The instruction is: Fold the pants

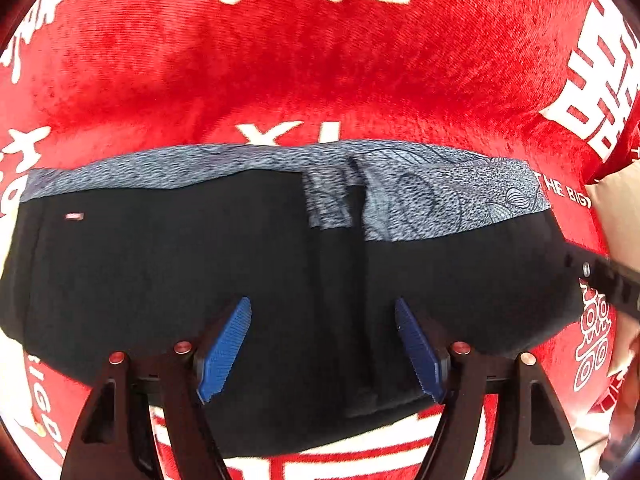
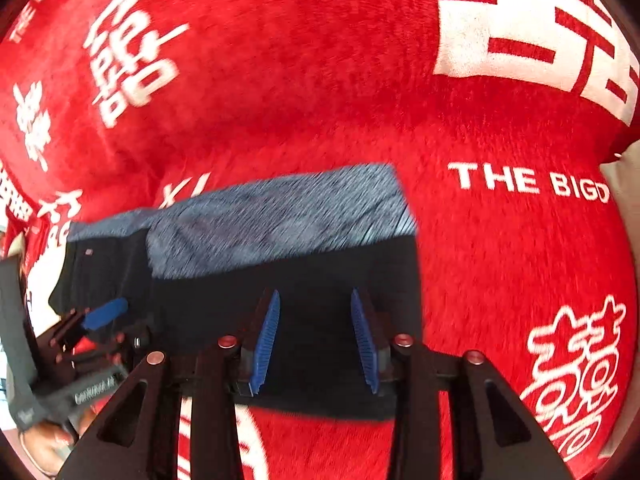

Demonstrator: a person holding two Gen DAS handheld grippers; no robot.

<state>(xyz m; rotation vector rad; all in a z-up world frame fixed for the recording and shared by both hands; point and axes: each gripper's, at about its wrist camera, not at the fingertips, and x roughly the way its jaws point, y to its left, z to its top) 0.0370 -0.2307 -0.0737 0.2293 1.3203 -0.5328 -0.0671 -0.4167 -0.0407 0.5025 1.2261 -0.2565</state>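
Observation:
The pants (image 1: 180, 272) are black with a grey patterned band (image 1: 440, 192) along the far edge. They lie folded flat on the red cloth; they also show in the right wrist view (image 2: 320, 272). My left gripper (image 1: 322, 344) is open, its blue pads (image 1: 228, 344) over the near part of the black fabric, holding nothing. My right gripper (image 2: 316, 340) is open over the pants' right end, holding nothing. The left gripper also shows at the left of the right wrist view (image 2: 104, 314), and the right one at the right edge of the left wrist view (image 1: 604, 276).
A red plush cloth (image 2: 480, 260) with white characters and the words "THE BIGD" (image 2: 528, 184) covers the whole surface. A pale object (image 1: 624, 200) shows at the right edge. A hand (image 2: 44, 444) shows at the lower left.

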